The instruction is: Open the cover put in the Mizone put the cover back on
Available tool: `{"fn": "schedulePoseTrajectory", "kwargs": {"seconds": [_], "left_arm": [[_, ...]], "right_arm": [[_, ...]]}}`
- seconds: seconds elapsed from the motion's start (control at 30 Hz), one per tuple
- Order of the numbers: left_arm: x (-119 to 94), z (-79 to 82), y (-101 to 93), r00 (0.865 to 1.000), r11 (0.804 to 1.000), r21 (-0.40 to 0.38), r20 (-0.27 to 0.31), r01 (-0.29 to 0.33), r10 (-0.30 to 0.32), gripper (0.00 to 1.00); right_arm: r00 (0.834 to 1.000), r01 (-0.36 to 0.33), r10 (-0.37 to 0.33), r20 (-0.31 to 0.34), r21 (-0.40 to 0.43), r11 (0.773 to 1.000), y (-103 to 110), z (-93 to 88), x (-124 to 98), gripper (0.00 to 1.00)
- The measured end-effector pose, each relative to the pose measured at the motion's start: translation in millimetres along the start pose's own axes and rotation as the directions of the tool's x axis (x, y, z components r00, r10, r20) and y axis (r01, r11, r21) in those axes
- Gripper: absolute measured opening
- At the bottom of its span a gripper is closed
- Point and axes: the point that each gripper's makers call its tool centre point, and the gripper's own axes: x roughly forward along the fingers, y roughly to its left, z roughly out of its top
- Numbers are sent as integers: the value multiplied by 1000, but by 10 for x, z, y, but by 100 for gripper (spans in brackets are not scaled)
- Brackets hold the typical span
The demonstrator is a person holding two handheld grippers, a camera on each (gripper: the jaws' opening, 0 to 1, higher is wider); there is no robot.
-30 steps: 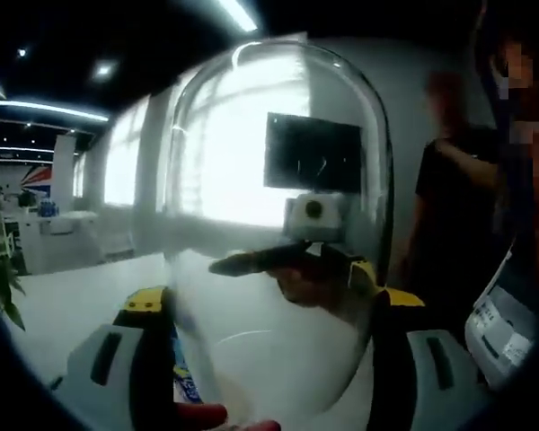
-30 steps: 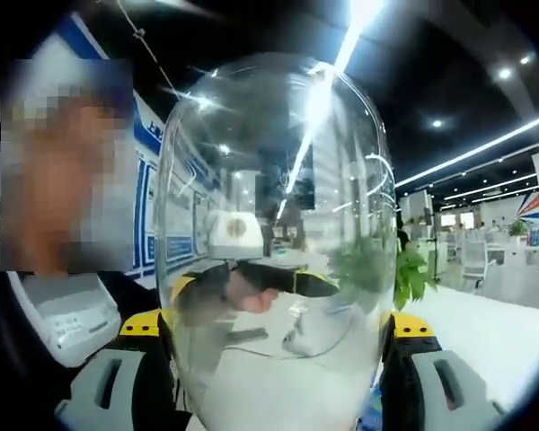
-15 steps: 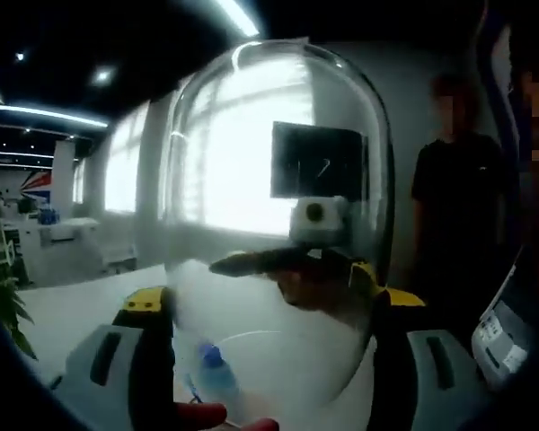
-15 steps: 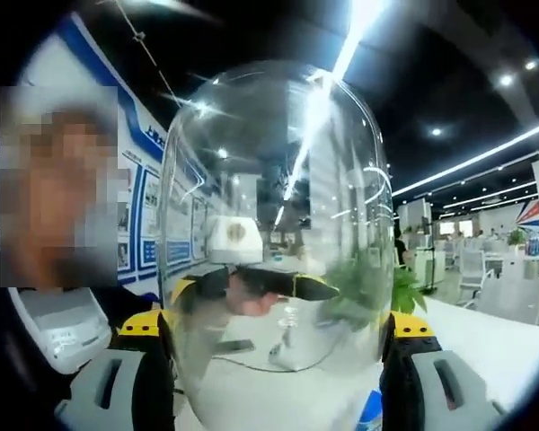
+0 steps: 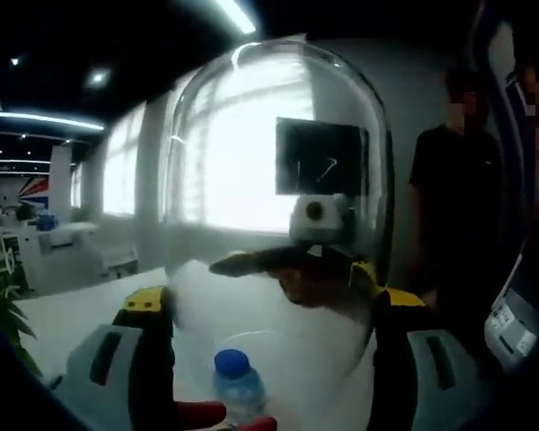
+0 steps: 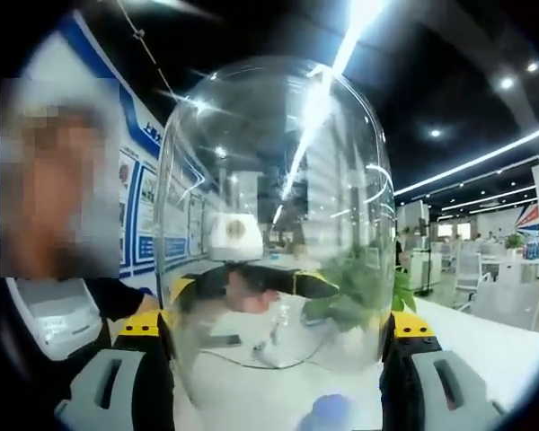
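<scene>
A clear glass dome cover point(image 5: 278, 162) stands upright between my left gripper's point(image 5: 271, 310) yellow-tipped jaws, which are shut on its sides. From the opposite side my right gripper point(image 6: 277, 310) is shut on the same dome point(image 6: 269, 180). Each gripper shows through the glass in the other's view: the right gripper point(image 5: 316, 256) and the left gripper point(image 6: 238, 269). The Mizone bottle's blue cap point(image 5: 232, 363) rises just inside the dome's lower opening, and shows blurred in the right gripper view as the cap point(image 6: 328, 411). A red edge point(image 5: 207, 415) lies beside the bottle at the bottom.
A person in a black shirt point(image 5: 449, 206) stands at the right of the left gripper view. A leafy plant point(image 6: 368, 287) stands behind the dome on the white table point(image 6: 485, 346). A thin cable point(image 6: 251, 355) lies on the table. Another plant point(image 5: 4, 314) sits at the far left.
The blue-capped bottle has come into view under the dome's open mouth and now sits higher in both views. Both grippers keep their hold on the dome.
</scene>
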Motion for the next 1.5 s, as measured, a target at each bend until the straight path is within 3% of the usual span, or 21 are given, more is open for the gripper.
{"fn": "schedulePoseTrajectory", "kwargs": {"seconds": [0.8, 1.5], "left_arm": [[99, -689, 401, 1000, 997, -74, -25, 13, -15, 77], [191, -1156, 515, 998, 993, -113, -49, 26, -32, 77]], "right_arm": [[998, 17, -14, -57, 67, 998, -364, -709, 12, 90], [997, 35, -27, -78, 100, 994, -484, -1194, -66, 90]]}}
